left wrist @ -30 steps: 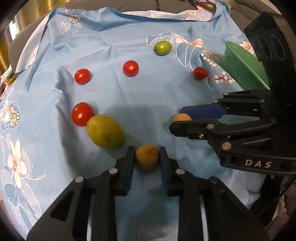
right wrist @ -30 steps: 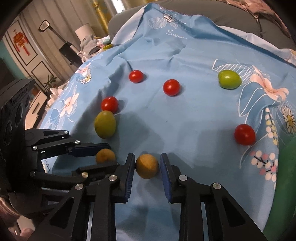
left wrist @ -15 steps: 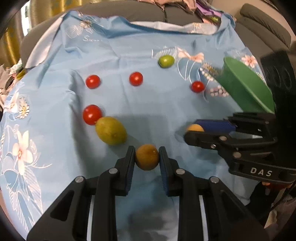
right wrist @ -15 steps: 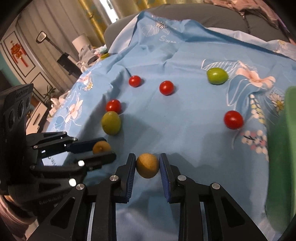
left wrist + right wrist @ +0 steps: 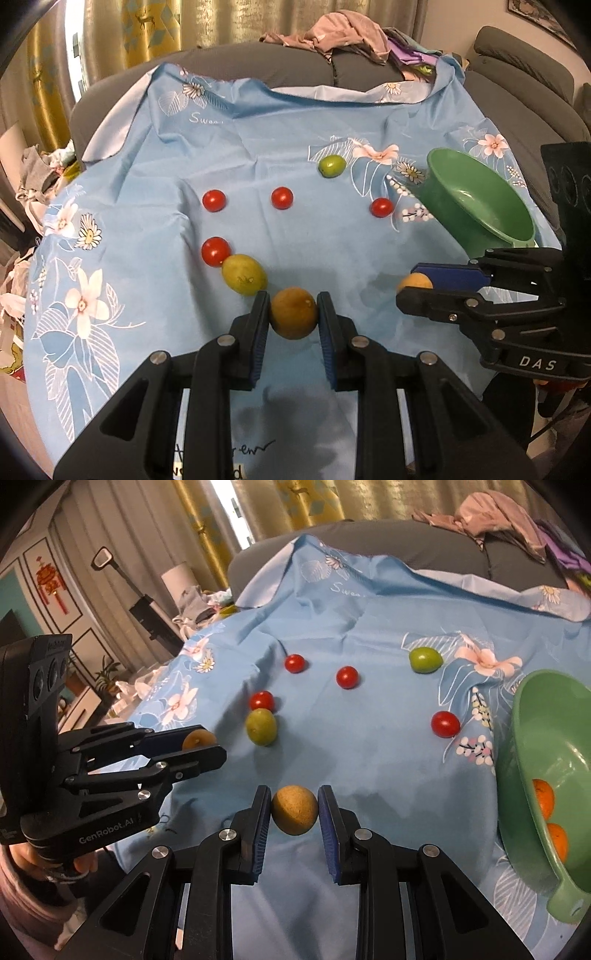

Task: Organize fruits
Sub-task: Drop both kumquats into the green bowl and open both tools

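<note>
My left gripper (image 5: 293, 306) is shut on a yellow-orange round fruit (image 5: 293, 315), held above the blue flowered cloth (image 5: 332, 240). My right gripper (image 5: 294, 801) is shut on a tan round fruit (image 5: 294, 810). Each gripper shows in the other's view: the right gripper (image 5: 408, 282) at the right, the left gripper (image 5: 207, 744) at the left. On the cloth lie several red tomatoes (image 5: 282, 198), a green fruit (image 5: 331, 166) and a yellow-green fruit (image 5: 243, 274). The green bowl (image 5: 554, 731) at the right holds two orange fruits (image 5: 543, 797).
The cloth covers a grey sofa (image 5: 332, 70) with piled clothes (image 5: 332, 35) on its back. Curtains (image 5: 129, 29) hang behind. At the far left of the right wrist view a hand (image 5: 22, 860) holds the left gripper, with room furniture beyond.
Both grippers have risen and pulled back from the cloth, each still holding its fruit. More of the sofa and the green bowl has come into view.
</note>
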`<state>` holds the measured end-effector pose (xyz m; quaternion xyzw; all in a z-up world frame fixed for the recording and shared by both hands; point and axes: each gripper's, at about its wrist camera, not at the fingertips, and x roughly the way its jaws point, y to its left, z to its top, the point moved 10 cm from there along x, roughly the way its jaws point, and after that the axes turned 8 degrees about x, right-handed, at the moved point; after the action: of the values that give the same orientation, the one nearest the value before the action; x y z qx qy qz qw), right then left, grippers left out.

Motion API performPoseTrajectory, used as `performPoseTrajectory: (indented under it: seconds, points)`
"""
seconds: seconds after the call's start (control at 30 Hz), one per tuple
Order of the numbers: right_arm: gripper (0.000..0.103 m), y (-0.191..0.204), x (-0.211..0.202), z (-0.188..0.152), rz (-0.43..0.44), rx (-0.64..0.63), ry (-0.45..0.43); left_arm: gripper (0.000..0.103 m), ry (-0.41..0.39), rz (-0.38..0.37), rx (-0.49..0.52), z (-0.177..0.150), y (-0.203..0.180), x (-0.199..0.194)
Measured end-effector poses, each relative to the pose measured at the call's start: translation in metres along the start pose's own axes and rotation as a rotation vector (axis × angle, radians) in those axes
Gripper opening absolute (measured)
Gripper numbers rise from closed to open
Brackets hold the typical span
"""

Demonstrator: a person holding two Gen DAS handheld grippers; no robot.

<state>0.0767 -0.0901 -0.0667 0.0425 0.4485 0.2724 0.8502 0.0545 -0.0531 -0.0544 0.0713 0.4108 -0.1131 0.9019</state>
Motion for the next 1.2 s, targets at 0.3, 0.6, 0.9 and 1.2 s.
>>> performPoseTrajectory:
  seconds: [0.3,0.6,0.9,1.2]
  points:
    - [0.028,0.006,-0.024,0.009,0.007,-0.003,-0.064,0.025,-0.034,0.022,0.027,0.01,-0.006,-0.018]
    - [0.028,-0.019,-0.049,0.019,-0.012,0.042,-0.136,0.025,-0.072,0.019,0.083,0.036,-0.027,-0.021]
    - [0.028,-0.048,-0.066,0.025,-0.033,0.089,-0.176,0.031,-0.043,-0.054,-0.003,0.031,-0.013,-0.003]
    - [0.028,-0.042,-0.026,0.016,0.041,0.099,-0.109,0.043,0.096,-0.13,0.018,-0.014,-0.017,0.036]
